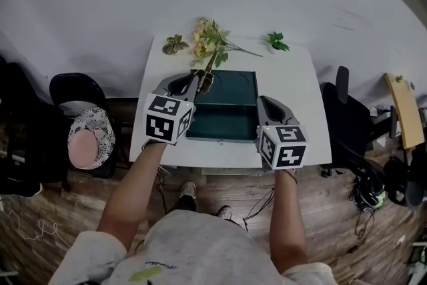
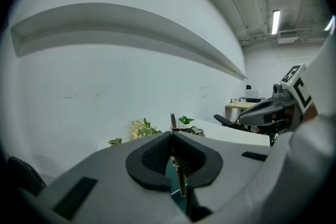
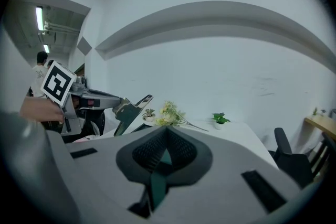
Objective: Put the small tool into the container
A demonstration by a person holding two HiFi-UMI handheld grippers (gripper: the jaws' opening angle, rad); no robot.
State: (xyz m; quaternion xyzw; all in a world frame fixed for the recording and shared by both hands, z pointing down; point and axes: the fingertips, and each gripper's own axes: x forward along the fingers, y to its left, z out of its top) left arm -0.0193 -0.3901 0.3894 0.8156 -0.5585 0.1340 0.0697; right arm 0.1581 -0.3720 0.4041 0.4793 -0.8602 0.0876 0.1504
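White tabletop [image 1: 300, 97] against a white wall is what my feeds show. My left gripper [image 2: 171, 135] has its 2 jaws pressed together on the small tool [image 2: 180, 173], a thin metallic strip standing on edge between the pads, with its tip poking out past the jaw tips. In the head view that tool sits at the far left corner of the dark green container [image 1: 230, 87], not inside it. My right gripper [image 3: 167, 131] is clamped too: a thin teal-green edge runs between its pads, and the head view places it at the container's right wall, so I read it as pinching that wall. Beyond the container, at the far edge of the table, lie a spray of pale flowers [image 1: 210, 37], a leafy sprig [image 1: 175, 45] to their left and 1 small green plant [image 1: 275, 42] to their right. Left of the table stands a chair with a patterned cushion [image 1: 90, 137].
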